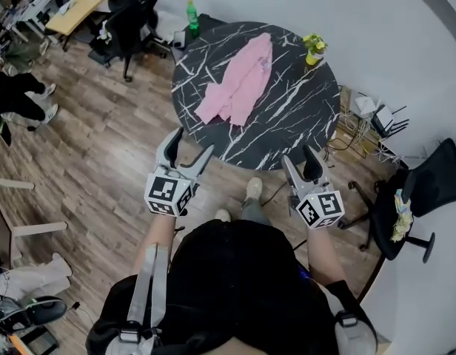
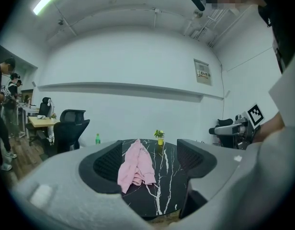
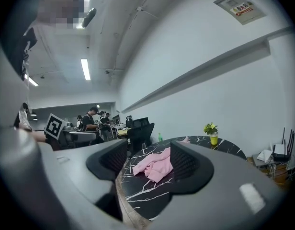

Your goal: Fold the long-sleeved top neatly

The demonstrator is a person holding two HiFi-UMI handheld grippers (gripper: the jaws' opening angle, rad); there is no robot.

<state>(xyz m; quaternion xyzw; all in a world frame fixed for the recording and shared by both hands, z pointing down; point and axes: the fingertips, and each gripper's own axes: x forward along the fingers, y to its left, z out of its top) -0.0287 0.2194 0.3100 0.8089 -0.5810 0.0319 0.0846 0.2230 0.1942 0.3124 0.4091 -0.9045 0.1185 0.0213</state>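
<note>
Two empty sets of jaws, apart: left gripper (image 1: pixel 192 143), right gripper (image 1: pixel 298 155) short of table (image 1: pixel 287 120), aimed at crumpled pink top (image 1: pixel 239 83), likely for first grasp.

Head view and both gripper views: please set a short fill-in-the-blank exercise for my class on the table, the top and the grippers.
1. The crumpled top on the round table is ____ in colour.
2. The small plant near the table's edge stands in a ____ pot.
3. The left gripper and the right gripper are short of the table, and both have their jaws ____, holding nothing.
Missing words: pink; yellow; open.
</note>
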